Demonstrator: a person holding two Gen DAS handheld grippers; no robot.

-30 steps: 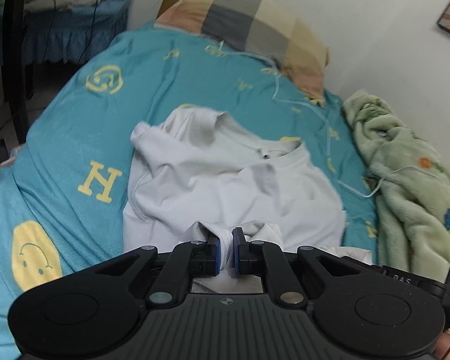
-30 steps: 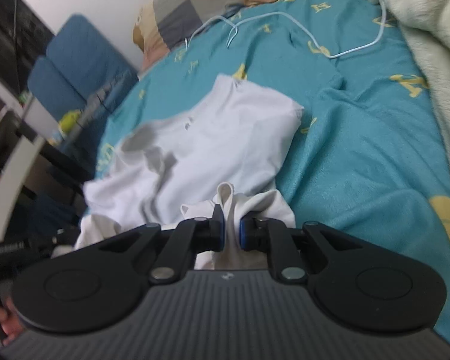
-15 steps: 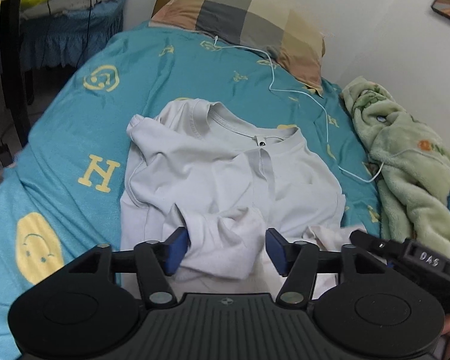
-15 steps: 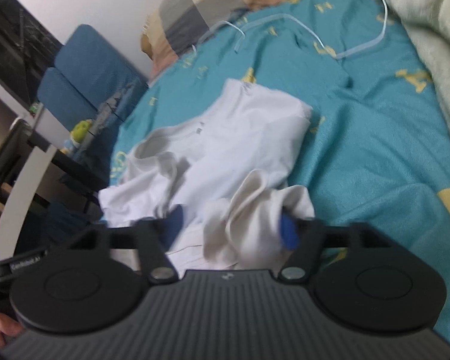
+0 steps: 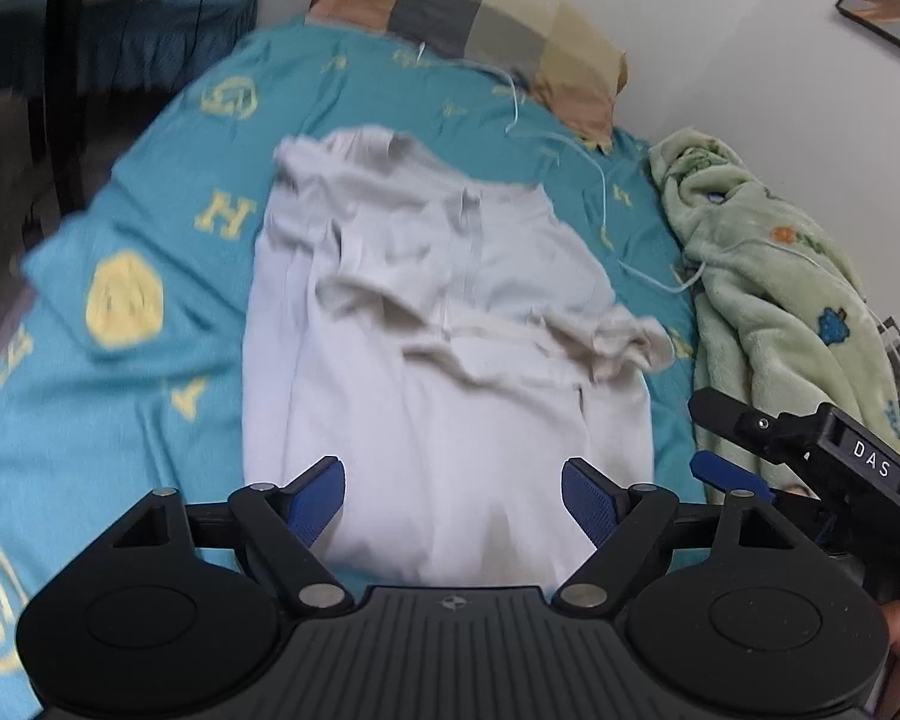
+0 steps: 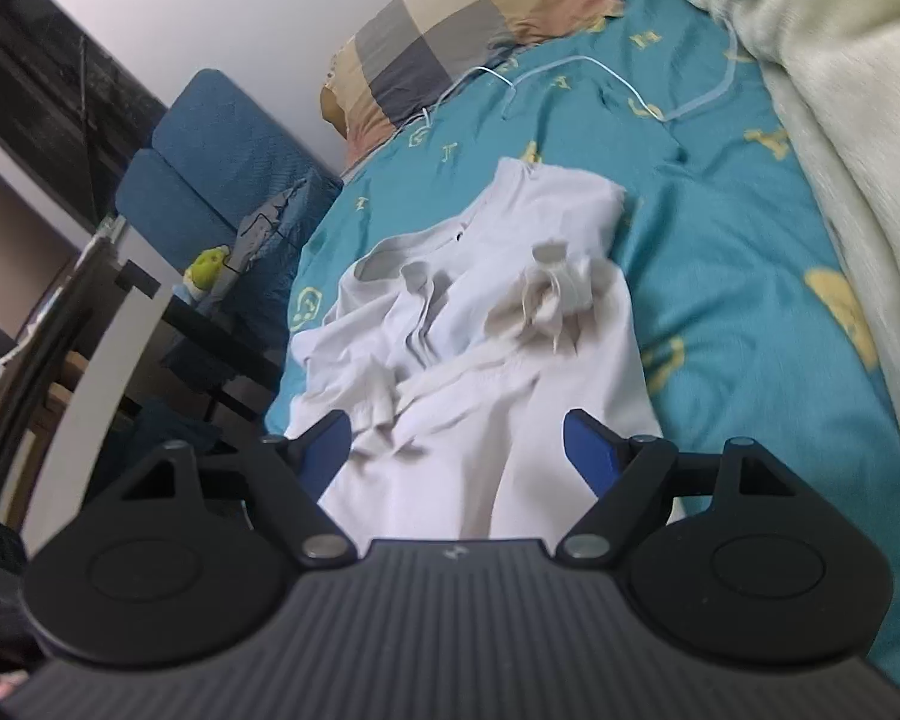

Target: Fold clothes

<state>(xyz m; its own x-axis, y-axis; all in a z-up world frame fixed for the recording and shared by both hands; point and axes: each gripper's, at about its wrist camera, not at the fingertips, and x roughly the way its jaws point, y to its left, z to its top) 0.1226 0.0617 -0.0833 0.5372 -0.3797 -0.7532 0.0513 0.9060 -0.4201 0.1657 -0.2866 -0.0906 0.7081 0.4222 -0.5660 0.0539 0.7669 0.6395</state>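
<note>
On the bed (image 5: 120,396), both tools have released the shirt (image 5: 450,396), jaws just spreading apart.

A shirt (image 5: 438,324) lies spread at the centre of a bed (image 5: 120,408), its collar toward the top of the frame and a pillow (image 5: 486,30) beyond it at the head. A cable (image 5: 600,180) trails from the pillow along the shirt's right. A blanket (image 5: 774,300) is heaped at right. In the right wrist view, a chair (image 6: 210,162) stands upper left, beside the bed.
</note>
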